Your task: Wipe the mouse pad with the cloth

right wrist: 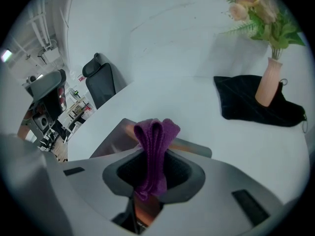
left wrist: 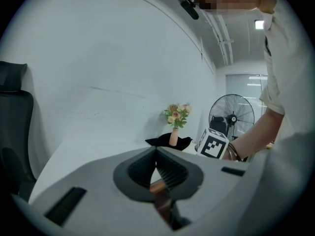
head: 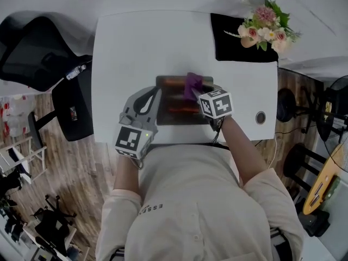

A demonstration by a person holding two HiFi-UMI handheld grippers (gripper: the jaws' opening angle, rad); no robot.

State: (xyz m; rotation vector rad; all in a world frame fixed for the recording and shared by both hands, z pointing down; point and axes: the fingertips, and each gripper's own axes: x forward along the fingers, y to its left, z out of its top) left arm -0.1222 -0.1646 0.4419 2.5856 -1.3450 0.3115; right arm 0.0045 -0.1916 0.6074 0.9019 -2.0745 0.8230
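Your right gripper (right wrist: 151, 154) is pinching the folded purple cloth (right wrist: 155, 132) over the mouse pad (head: 175, 100), and both grippers are hiding the pad's near edge. Your left gripper (left wrist: 156, 154) is hovering at the pad's left side, jaws pressed together on nothing. Beyond the pad, a vase (right wrist: 268, 85) is standing on dark fabric (right wrist: 246, 102).
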